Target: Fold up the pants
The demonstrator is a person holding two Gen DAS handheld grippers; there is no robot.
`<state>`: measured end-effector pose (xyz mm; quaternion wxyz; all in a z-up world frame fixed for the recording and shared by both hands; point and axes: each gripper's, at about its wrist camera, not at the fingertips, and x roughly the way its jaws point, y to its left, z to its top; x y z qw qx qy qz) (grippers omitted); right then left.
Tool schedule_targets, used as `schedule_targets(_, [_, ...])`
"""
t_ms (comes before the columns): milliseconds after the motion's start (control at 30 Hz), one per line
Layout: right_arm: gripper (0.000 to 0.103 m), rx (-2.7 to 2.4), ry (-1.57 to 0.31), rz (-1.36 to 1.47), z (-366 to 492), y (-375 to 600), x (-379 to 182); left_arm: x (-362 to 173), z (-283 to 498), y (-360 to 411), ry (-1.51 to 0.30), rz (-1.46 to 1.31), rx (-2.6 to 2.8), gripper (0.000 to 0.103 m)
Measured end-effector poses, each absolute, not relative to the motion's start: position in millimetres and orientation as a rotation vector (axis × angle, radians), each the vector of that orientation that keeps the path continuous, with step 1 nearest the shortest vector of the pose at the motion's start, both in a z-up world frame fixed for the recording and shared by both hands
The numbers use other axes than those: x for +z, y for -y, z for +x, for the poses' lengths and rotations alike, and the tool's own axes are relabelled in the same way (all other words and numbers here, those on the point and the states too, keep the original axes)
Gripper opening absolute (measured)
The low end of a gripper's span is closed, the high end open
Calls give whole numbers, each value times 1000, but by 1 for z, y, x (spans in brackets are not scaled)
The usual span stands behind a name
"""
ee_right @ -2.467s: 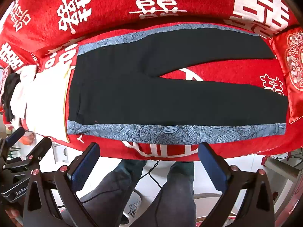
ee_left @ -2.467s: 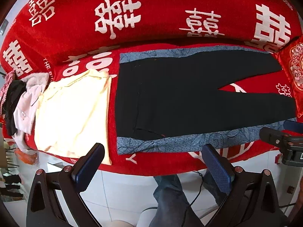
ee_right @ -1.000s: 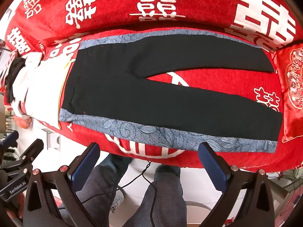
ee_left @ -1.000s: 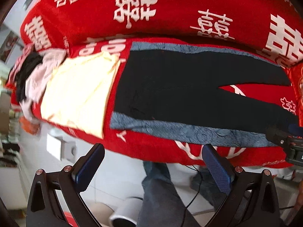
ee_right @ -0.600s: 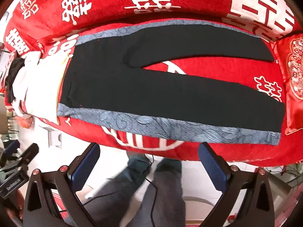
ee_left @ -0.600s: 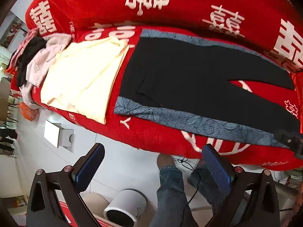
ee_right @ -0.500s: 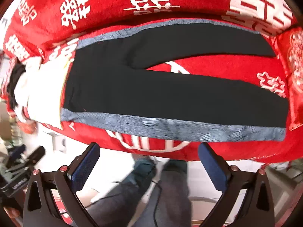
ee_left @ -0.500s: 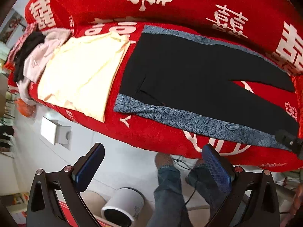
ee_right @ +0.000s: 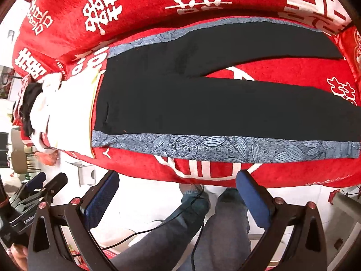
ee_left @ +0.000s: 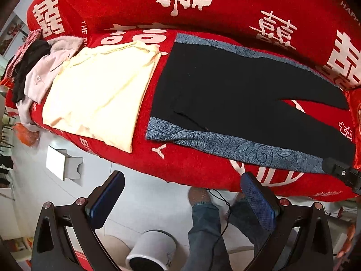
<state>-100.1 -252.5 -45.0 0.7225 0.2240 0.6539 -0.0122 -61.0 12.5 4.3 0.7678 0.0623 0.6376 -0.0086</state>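
Observation:
Black pants [ee_left: 237,94] with blue-grey leaf-print side stripes lie flat on a red sofa cover, waist to the left, legs spread to the right. They also show in the right wrist view [ee_right: 203,99]. My left gripper [ee_left: 180,199] is open and empty, held off the sofa's front edge below the waist end. My right gripper [ee_right: 178,195] is open and empty, off the front edge below the near leg. The left gripper shows at the lower left of the right wrist view [ee_right: 42,185].
A folded cream garment [ee_left: 97,94] lies left of the pants, with a heap of pink and black clothes [ee_left: 38,63] beyond it. A red cushion [ee_right: 354,52] stands at the right end. A white bucket [ee_left: 151,250] and the person's legs [ee_right: 203,232] are on the floor below.
Both grippers have drawn back and shifted slightly; the sofa sits higher in both views and more floor shows. The pants have not moved. Both grippers stay open.

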Motion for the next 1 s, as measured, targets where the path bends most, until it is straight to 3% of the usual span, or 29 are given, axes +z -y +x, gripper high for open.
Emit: schedule_targets(1000, [103, -39, -1485, 450, -97, 252, -40, 18, -63, -2, -1345, 143, -41, 103])
